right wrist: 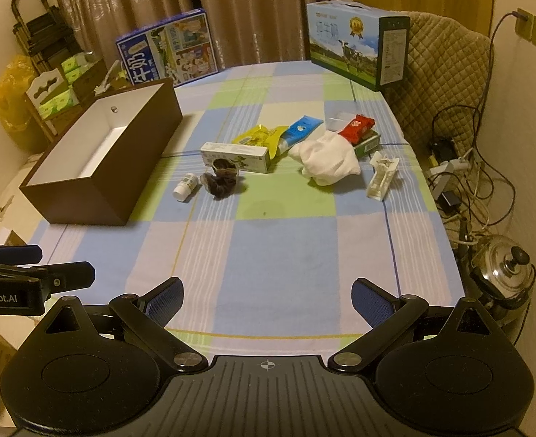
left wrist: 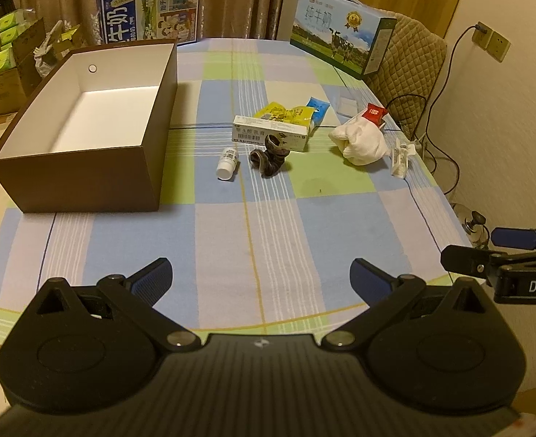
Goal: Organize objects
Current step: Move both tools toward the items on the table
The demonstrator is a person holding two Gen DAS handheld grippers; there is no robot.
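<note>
An empty brown box (left wrist: 86,167) (right wrist: 97,185) with a white inside stands at the table's left. A loose pile lies mid-table: a white bottle (left wrist: 228,163) (right wrist: 186,186), a dark scrunchie (left wrist: 271,154) (right wrist: 222,180), a long white-green carton (left wrist: 270,133) (right wrist: 235,156), a yellow packet (left wrist: 282,112) (right wrist: 259,134), a blue tube (left wrist: 315,107) (right wrist: 300,129), a white cloth (left wrist: 362,142) (right wrist: 328,162), a red packet (left wrist: 375,113) (right wrist: 357,129) and a white plastic clip (left wrist: 401,158) (right wrist: 382,174). My left gripper (left wrist: 260,278) and right gripper (right wrist: 268,296) are open and empty over the near table edge.
Two milk cartons stand at the back (left wrist: 151,11) (left wrist: 341,29). A padded chair (right wrist: 442,58) is at the right, with cables (right wrist: 464,189) and a metal kettle (right wrist: 504,269) on the floor. Stacked boxes (left wrist: 2,58) are left of the table.
</note>
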